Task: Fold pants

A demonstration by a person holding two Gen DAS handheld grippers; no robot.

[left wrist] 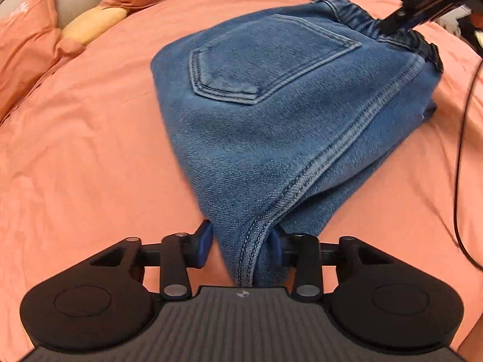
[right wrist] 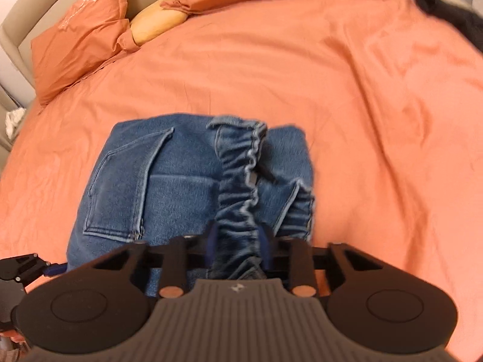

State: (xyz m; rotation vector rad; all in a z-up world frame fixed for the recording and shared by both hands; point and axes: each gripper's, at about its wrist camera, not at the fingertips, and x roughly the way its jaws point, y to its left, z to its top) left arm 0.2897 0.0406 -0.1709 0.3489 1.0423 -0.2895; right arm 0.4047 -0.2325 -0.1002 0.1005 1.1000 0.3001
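Observation:
Blue denim pants [left wrist: 271, 114] lie folded on the orange bedsheet [left wrist: 90, 150], back pocket [left wrist: 262, 63] facing up. My left gripper [left wrist: 241, 238] is at their near end, its blue pads closed on the thick fold along the seam. In the right wrist view the gathered elastic waistband [right wrist: 238, 187] runs up between the pads of my right gripper [right wrist: 238, 238], which is shut on it. That right gripper [left wrist: 389, 27] also shows in the left wrist view, at the far waistband. The left gripper [right wrist: 51, 268] appears at the lower left of the right wrist view, by the pants' edge.
Orange pillows [right wrist: 81, 39] and a yellow cushion [right wrist: 157, 18] lie against the beige headboard [right wrist: 18, 24] at the far left. A black cable [left wrist: 462, 150] hangs along the right side. Dark cloth [right wrist: 465, 18] sits at the far right corner of the bed.

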